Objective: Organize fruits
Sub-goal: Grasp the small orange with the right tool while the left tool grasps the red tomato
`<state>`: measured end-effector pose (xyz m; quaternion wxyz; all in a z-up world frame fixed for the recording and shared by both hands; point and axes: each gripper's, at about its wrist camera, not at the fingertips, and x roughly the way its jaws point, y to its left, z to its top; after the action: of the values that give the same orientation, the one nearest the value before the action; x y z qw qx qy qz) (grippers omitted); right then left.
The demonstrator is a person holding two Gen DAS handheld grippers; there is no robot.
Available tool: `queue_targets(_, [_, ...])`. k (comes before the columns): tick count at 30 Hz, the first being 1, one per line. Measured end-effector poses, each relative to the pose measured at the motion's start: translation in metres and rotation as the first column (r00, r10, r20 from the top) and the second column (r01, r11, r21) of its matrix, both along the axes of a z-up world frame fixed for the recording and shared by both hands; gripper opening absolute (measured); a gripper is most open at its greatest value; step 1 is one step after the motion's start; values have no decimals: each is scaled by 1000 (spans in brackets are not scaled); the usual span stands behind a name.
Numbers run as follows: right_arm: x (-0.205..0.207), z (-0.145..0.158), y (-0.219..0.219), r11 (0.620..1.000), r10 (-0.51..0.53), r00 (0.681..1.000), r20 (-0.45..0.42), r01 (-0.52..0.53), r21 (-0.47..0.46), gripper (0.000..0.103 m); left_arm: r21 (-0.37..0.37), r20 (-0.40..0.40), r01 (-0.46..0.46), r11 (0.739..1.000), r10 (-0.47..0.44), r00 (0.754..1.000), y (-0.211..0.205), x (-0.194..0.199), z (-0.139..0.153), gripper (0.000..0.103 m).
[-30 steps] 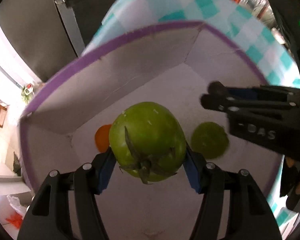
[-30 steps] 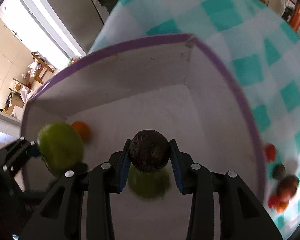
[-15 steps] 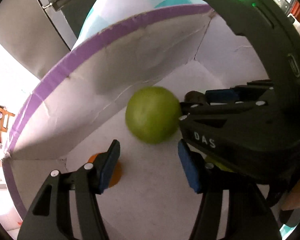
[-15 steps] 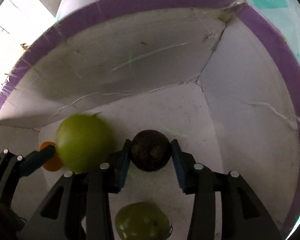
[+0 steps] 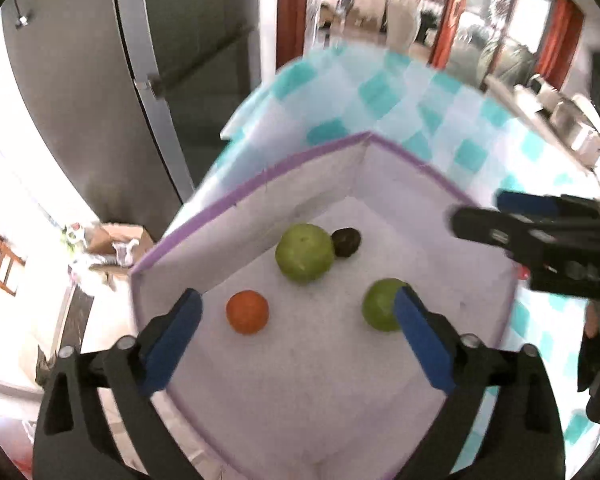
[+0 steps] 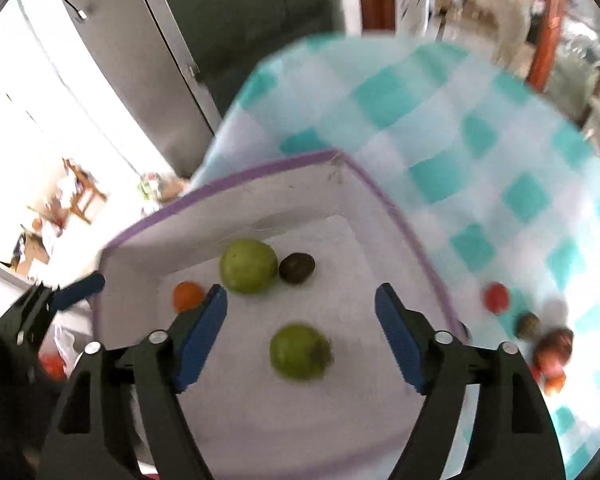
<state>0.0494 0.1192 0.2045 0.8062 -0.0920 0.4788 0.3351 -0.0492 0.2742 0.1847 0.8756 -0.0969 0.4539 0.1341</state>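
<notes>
A white box with a purple rim (image 5: pixel 260 178) (image 6: pixel 228 176) stands on the checked cloth. On its floor lie a large green fruit (image 5: pixel 305 253) (image 6: pixel 249 266), a dark round fruit (image 5: pixel 346 242) (image 6: pixel 297 268) touching it, an orange fruit (image 5: pixel 247 312) (image 6: pixel 187 295) and a smaller green fruit (image 5: pixel 382 310) (image 6: pixel 300 352). My left gripper (image 5: pixel 298 320) hangs above the box, its jaws opening wide and holding nothing. My right gripper (image 6: pixel 300 312) is also above the box, jaws opening, with nothing between them. Each gripper shows at the edge of the other's view.
A teal and white checked tablecloth (image 6: pixel 460 120) covers the table. To the right of the box several loose fruits lie on it: a red one (image 6: pixel 496 298), a dark one (image 6: pixel 527 325) and a red-brown one (image 6: pixel 554 346). A grey fridge (image 5: pixel 80 80) stands behind.
Both grippers let go of their fruit, opened and rose out of the box. The large green fruit and the dark fruit now rest by the far wall.
</notes>
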Motion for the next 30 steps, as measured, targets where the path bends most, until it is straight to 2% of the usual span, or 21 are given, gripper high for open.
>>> queue_targets(2, [-22, 14, -30, 998, -58, 998, 37, 57, 21, 80, 2, 39, 21, 1000, -21, 999, -14, -17, 17, 101])
queue_targets(5, [-45, 17, -78, 983, -182, 981, 68, 180, 37, 80, 33, 90, 82, 996, -85, 992, -35, -40, 32, 101])
queue_targets(8, [-81, 16, -131, 943, -333, 939, 92, 329, 52, 86, 80, 126, 164, 983, -173, 977, -58, -56, 43, 101])
queue_targets(10, [-99, 10, -163, 917, -399, 914, 70, 398, 31, 87, 88, 151, 233, 968, -245, 958, -83, -62, 49, 101])
queue_targets(12, [-109, 0, -186, 897, -440, 895, 76, 442, -10, 87, 53, 154, 306, 951, -310, 938, -107, -64, 50, 101])
queue_targets(14, [-115, -6, -211, 870, -486, 870, 88, 491, -47, 87, 6, 146, 403, 915, -399, 905, -134, -65, 49, 101])
queue_targets(17, [-106, -24, -235, 842, -529, 845, 77, 534, -76, 85, -39, 122, 516, 856, -509, 852, -168, -60, 40, 101])
queue_targets(18, [-100, -31, -244, 835, -537, 840, 74, 542, -96, 85, -60, 100, 562, 825, -555, 826, -184, -56, 33, 101])
queue_targets(22, [-67, -66, -267, 839, -519, 853, 54, 520, -160, 79, -91, -14, 634, 768, -638, 770, -223, -39, 1, 101])
queue_targets(25, [-38, -92, -281, 840, -515, 857, 24, 510, -186, 72, -125, -72, 628, 768, -639, 766, -239, -22, -21, 101])
queue_targets(27, [-16, -109, -287, 847, -502, 865, 5, 493, -199, 66, -121, -118, 623, 773, -635, 764, -249, -10, -38, 101])
queue_targets(30, [23, -136, -290, 861, -482, 876, -27, 467, -200, 66, -137, -184, 606, 783, -622, 762, -262, 8, -67, 100])
